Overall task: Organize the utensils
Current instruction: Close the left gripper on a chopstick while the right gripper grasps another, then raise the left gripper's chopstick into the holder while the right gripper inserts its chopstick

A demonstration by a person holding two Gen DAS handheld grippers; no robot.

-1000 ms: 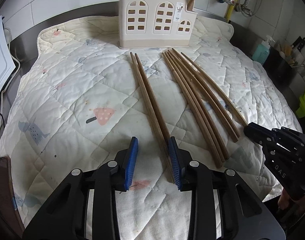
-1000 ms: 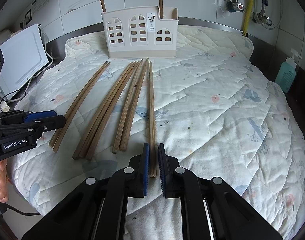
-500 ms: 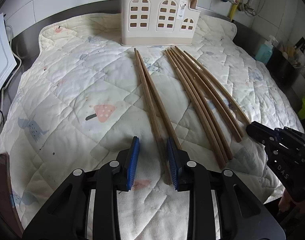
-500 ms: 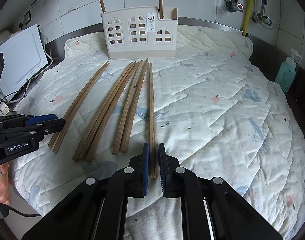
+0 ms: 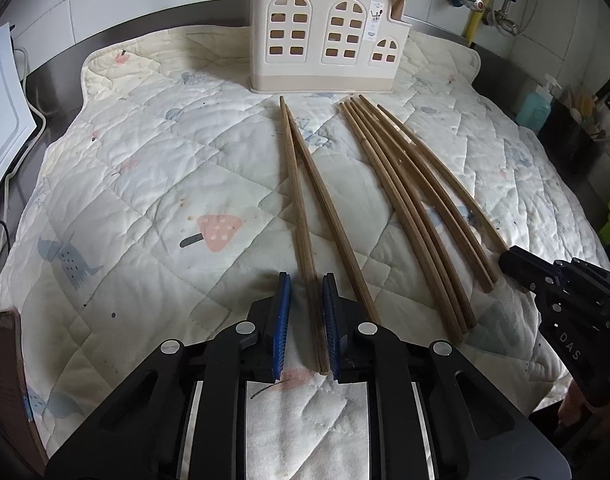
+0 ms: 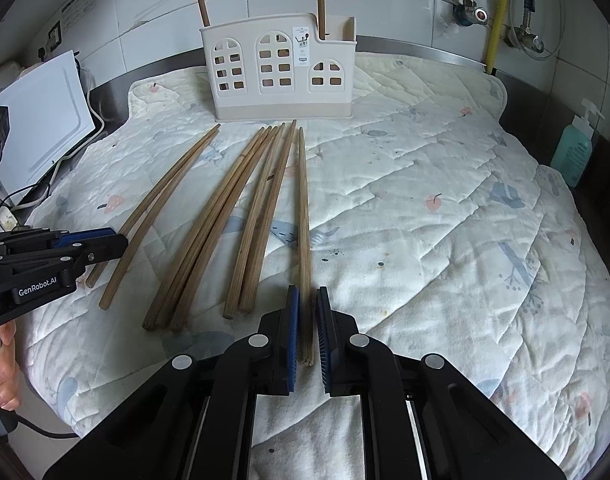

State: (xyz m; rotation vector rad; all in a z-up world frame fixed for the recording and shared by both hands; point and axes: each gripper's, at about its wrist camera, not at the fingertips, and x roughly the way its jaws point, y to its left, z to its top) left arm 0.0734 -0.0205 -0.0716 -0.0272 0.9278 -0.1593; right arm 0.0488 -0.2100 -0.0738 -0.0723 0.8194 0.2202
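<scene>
Several long wooden chopsticks lie on a quilted mat, pointing at a cream utensil holder (image 5: 325, 40) at the back, which also shows in the right wrist view (image 6: 281, 68) with two sticks standing in it. My left gripper (image 5: 306, 316) has its blue pads narrowed around the near end of the leftmost chopstick (image 5: 299, 208), with a small gap on the left side. Its neighbour (image 5: 329, 208) lies just outside the right pad. My right gripper (image 6: 307, 324) is shut on the near end of the rightmost chopstick (image 6: 303, 208). A bundle of several chopsticks (image 6: 241, 216) lies between.
The quilted mat (image 6: 445, 220) covers a steel counter. A white appliance (image 6: 37, 120) and cables sit at the left. A teal soap bottle (image 6: 575, 150) stands at the right edge. Pipes and valves run down the tiled wall behind.
My left gripper has shifted right and narrowed its jaws around the leftmost chopstick's near end. The right gripper has stayed shut on its chopstick in the same place.
</scene>
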